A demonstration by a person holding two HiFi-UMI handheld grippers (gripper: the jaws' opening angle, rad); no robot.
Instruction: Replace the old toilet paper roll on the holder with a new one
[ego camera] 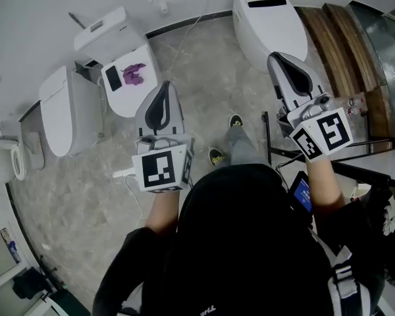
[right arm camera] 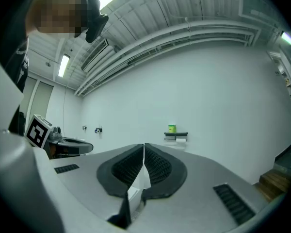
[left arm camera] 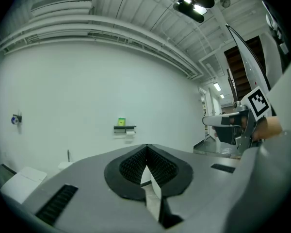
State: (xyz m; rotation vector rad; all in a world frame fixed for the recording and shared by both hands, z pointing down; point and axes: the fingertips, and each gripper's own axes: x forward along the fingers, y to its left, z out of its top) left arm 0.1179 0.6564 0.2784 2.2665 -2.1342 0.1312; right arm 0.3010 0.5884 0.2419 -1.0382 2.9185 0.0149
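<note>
The dark wall holder (left arm camera: 124, 128) is far off on the white wall, with a green box (left arm camera: 121, 122) on top and a white paper roll (left arm camera: 130, 133) under it. The right gripper view shows the same holder (right arm camera: 176, 135), the box (right arm camera: 171, 128) and the roll (right arm camera: 181, 140). My left gripper (left arm camera: 146, 147) points level at the wall, shut and holding nothing. My right gripper (right arm camera: 144, 146) is likewise shut and holding nothing. In the head view the left gripper (ego camera: 159, 105) and the right gripper (ego camera: 288, 71) are held side by side above the floor. No spare roll is in view.
Below me on the marble floor stand a white toilet (ego camera: 66, 110), another (ego camera: 128, 78) with a black phone and a purple thing on its lid, and a third (ego camera: 270, 22) farther right. Wooden steps (ego camera: 342, 45) lie at the right. A white cable (ego camera: 135, 196) runs across the floor.
</note>
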